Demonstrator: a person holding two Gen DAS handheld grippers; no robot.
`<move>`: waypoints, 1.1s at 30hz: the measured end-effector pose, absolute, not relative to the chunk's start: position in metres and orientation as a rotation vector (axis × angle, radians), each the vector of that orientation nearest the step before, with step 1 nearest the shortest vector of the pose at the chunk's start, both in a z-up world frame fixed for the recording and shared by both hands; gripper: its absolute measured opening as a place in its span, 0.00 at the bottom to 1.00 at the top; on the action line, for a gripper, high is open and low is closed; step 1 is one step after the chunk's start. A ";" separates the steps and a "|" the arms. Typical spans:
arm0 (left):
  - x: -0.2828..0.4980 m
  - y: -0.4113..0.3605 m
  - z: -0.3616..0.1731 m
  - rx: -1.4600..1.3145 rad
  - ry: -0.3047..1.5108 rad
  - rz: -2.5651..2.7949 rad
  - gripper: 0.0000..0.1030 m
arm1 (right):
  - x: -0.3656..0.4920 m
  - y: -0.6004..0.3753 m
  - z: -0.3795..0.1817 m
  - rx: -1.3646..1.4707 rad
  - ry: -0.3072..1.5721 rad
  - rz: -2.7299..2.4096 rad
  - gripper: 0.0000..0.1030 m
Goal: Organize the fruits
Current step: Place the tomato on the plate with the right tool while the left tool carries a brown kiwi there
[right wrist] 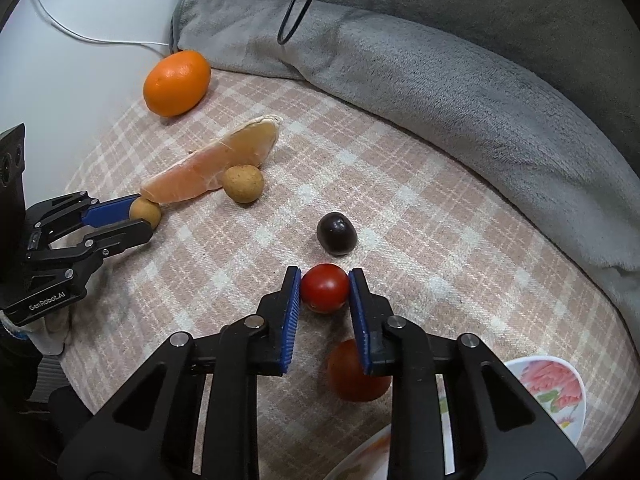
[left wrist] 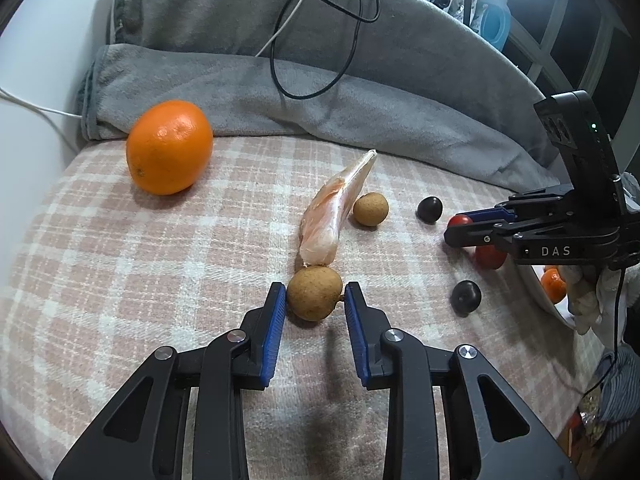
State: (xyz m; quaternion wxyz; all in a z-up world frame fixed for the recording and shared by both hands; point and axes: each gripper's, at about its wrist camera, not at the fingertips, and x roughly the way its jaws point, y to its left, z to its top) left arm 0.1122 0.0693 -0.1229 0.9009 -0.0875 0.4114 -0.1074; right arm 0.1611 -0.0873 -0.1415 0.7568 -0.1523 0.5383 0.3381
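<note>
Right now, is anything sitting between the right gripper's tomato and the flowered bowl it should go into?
Yes. The right gripper is shut on the small tomato, and a larger tomato lies on the checked cloth between it and the flowered bowl. Lifting first should clear it.

From the right wrist view, I see the larger tomato [right wrist: 352,372] at lower centre only in part; the right gripper [right wrist: 325,286] finger covers its right side. The flowered bowl [right wrist: 560,384] at lower right is cut by the frame edge and by the gripper body. A second dish rim [right wrist: 360,456] at the bottom edge shows only a sliver.

From the left wrist view, the two red tomatoes [left wrist: 490,256] at right are largely masked by the right gripper fingers. The plate [left wrist: 540,292] at the right edge is mostly hidden; one small orange fruit [left wrist: 554,286] on it is partly visible. Objects at upper right are too blurred to identify.
</note>
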 end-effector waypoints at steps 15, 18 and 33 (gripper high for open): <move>0.088 0.060 -0.101 -0.185 0.799 -0.232 0.28 | 0.139 -0.116 -0.102 -0.272 1.100 0.734 0.25; 0.083 0.052 -0.095 -0.184 0.785 -0.250 0.27 | 0.135 -0.128 -0.095 -0.246 1.086 0.728 0.25; 0.071 -0.010 -0.076 -0.164 0.743 -0.401 0.27 | 0.123 -0.206 -0.074 -0.146 1.043 0.625 0.25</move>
